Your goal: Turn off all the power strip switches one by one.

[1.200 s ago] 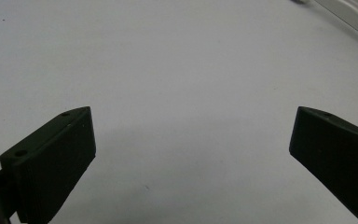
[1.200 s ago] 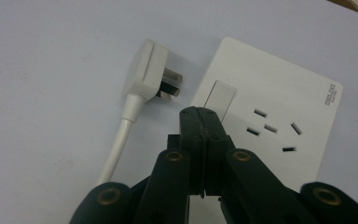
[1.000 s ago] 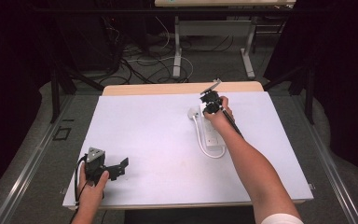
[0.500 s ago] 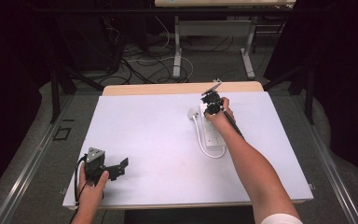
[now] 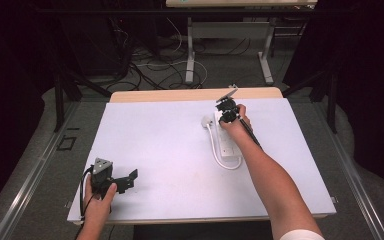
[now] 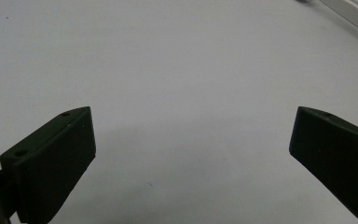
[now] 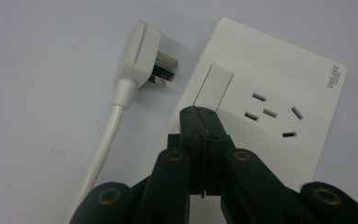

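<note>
Right claw (image 7: 200, 112) pinched shut, empty, tips at power strip (image 7: 279, 84) rocker switch (image 7: 213, 85); rigid, light, likely skids when pressed.

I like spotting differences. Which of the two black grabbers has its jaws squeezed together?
The right gripper, over the white plastic power strip; the left gripper stands wide open.

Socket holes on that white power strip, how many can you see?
5, clustered on the power strip right of its rocker switch: two slots on top, three below. The closed right claw covers the strip nearer the camera, so more may be hidden.
</note>
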Tool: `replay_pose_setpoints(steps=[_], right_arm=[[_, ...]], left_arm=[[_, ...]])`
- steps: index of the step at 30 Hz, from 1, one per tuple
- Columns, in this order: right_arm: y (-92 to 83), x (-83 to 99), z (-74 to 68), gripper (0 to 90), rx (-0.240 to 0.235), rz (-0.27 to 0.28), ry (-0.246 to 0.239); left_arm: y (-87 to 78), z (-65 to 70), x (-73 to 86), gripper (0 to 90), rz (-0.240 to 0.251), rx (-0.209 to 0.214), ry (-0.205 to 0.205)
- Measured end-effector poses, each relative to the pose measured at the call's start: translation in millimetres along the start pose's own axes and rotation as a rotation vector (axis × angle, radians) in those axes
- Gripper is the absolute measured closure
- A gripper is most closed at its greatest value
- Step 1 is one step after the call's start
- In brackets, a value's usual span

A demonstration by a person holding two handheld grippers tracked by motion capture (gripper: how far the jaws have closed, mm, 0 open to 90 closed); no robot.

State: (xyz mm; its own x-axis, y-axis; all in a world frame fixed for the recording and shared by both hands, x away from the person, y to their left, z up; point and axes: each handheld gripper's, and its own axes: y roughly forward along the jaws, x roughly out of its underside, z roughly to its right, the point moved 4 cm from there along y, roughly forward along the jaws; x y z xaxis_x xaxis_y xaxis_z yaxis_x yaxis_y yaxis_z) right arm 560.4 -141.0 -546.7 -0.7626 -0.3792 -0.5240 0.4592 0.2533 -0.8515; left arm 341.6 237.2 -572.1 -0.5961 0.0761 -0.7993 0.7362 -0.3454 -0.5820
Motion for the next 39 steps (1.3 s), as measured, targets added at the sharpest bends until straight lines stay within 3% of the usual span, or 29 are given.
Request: replay_pose_setpoints(steps=[10, 12, 13, 15, 20, 24, 30, 35, 39], right_arm=[[1.4, 0.2, 0.5, 90.0, -0.002, 0.018, 0.002], [1.9, 1.3, 0.0, 90.0, 0.013, -0.004, 0.006], [3.5, 0.8, 0.4, 90.0, 0.014, 0.025, 0.003], [3.4, 1.1, -0.2, 90.0, 0.016, 0.026, 0.018], [2.4, 1.0, 0.2, 90.0, 0.02, 0.007, 0.006], [3.4, 0.7, 0.7, 90.0, 0.02, 0.03, 0.001], [3.1, 0.9, -0.1, 90.0, 0.024, 0.022, -0.006], [2.0, 1.1, 0.7, 90.0, 0.008, 0.009, 0.013], [1.5, 0.8, 1.6, 90.0, 0.0, 0.013, -0.004]], left_arm=[[0.1, 0.1, 0.0, 0.2, -0.003, 0.001, 0.0], [0.1, 0.1, 0.0, 0.2, -0.002, 0.002, 0.0], [0.1, 0.2, 0.0, 0.2, -0.002, 0.002, 0.0], [0.2, 0.1, 0.0, 0.2, -0.002, 0.002, 0.0], [0.2, -0.4, 0.3, 0.2, -0.004, 0.001, -0.002], [0.1, -0.4, 0.2, 0.2, -0.003, 0.0, -0.002], [0.5, -0.2, 0.2, 0.2, -0.008, 0.001, -0.003], [1.3, -0.2, 0.3, 0.3, -0.009, 0.002, -0.003], [1.7, -0.2, 0.2, 0.2, -0.009, 0.003, -0.004]])
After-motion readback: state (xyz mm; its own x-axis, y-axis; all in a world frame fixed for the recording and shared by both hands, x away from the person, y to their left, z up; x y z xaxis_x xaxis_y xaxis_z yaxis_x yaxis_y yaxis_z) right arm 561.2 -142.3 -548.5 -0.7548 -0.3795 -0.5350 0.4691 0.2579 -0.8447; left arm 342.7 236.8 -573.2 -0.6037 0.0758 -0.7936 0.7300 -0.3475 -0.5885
